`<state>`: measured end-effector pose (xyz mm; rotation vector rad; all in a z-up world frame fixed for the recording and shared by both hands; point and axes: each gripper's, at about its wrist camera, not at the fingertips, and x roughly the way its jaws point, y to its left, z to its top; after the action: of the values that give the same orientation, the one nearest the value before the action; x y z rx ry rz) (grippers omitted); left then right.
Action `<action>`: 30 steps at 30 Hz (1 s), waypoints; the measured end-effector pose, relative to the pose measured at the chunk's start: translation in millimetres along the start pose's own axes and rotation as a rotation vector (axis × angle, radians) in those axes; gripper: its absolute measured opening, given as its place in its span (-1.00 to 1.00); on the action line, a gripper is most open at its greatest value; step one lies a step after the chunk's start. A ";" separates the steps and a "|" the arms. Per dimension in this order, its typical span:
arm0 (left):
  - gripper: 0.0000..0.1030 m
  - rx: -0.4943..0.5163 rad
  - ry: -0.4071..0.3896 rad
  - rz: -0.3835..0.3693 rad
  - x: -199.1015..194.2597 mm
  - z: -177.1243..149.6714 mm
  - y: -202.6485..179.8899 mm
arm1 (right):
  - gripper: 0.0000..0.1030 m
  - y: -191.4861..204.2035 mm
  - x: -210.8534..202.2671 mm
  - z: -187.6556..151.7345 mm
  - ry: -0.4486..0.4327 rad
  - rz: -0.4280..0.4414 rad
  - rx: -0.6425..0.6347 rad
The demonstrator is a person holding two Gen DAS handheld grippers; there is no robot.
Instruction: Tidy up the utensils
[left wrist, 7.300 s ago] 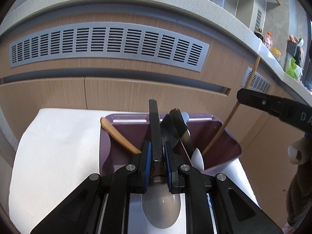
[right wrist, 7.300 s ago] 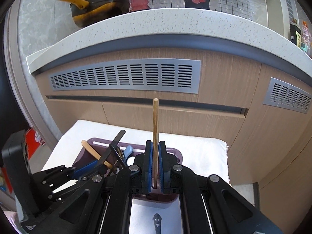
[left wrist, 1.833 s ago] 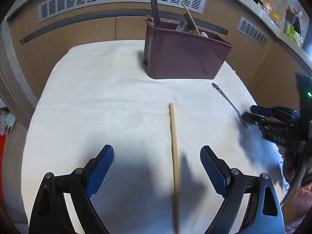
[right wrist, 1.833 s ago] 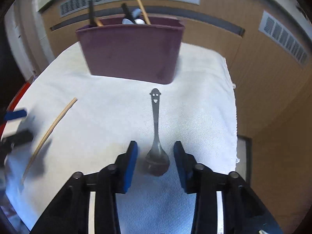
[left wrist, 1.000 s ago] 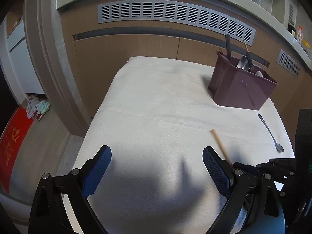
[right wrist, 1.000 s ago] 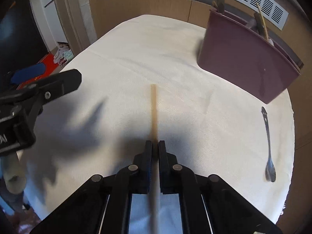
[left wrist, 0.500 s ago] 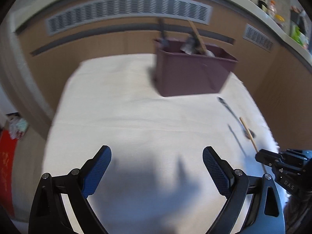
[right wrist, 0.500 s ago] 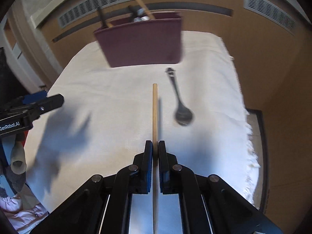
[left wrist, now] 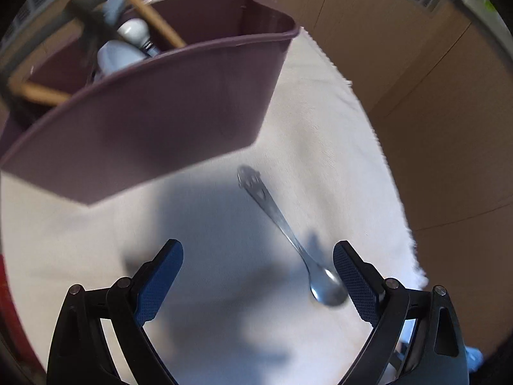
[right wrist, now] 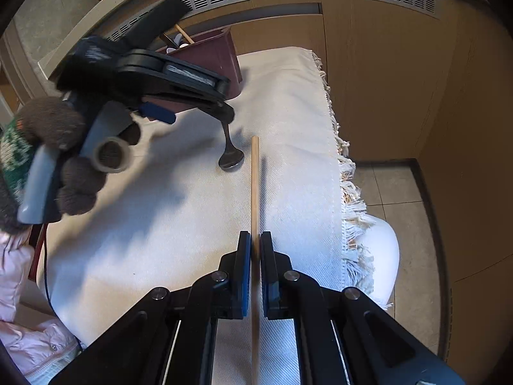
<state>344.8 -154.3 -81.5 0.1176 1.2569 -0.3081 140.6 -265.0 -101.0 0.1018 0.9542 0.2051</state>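
Left gripper point(left wrist: 258, 272): spread wide, low over the spoon point(left wrist: 290, 240), bowl beside its right finger.
Right gripper point(right wrist: 255, 269): pinching a wooden chopstick point(right wrist: 255, 186) above the cloth-covered bench point(right wrist: 179, 224).
Holder point(left wrist: 144, 118): maroon, behind the spoon, already crowded.
Risk: off-centre closing could flick the spoon away; both grippers may collide.

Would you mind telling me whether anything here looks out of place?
Only the metal spoon: it lies loose on the white cloth in front of the maroon utensil holder, with the open left claw around its bowl.
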 end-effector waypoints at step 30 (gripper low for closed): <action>-0.82 0.308 0.047 0.063 4.1 -8.4 -44.1 | -0.76 5.1 -8.5 -8.2 -0.040 0.040 -0.055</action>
<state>325.3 -194.8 -84.4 0.4291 1.2424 -0.4447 128.5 -261.9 -98.1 0.0745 0.9064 0.2655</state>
